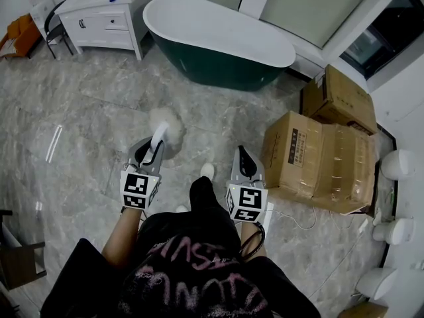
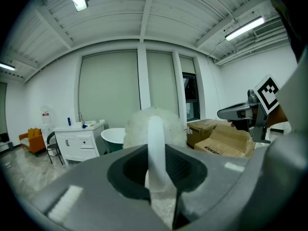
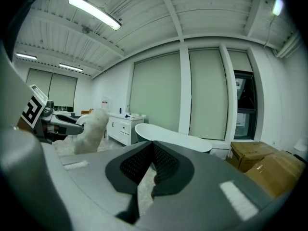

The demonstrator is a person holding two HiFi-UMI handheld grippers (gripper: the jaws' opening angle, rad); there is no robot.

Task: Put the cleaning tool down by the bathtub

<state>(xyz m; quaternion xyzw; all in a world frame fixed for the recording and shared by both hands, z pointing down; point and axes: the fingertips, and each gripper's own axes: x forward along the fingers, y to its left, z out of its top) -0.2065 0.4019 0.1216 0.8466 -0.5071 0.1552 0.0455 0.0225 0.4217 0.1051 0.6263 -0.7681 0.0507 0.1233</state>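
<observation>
Left gripper (image 1: 154, 152) clamps the stiff-looking white handle of a probably light, fluffy-headed cleaning tool (image 1: 167, 124); right gripper (image 1: 244, 159) closed, empty. Bathtub (image 1: 218, 42) at twelve o'clock.

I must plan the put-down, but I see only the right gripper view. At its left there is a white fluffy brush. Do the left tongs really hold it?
Observer: Yes. In the left gripper view the left tongs are closed on the white handle of the brush.
Operator: What lies between the brush and the bathtub?
Observer: In the head view, only bare marble floor. The brush hangs over it, well short of the bathtub.
Operator: Is there anything low on my right side?
Observer: A thin white cable runs on the floor beside the cardboard boxes, to the right of the right tongs.
</observation>
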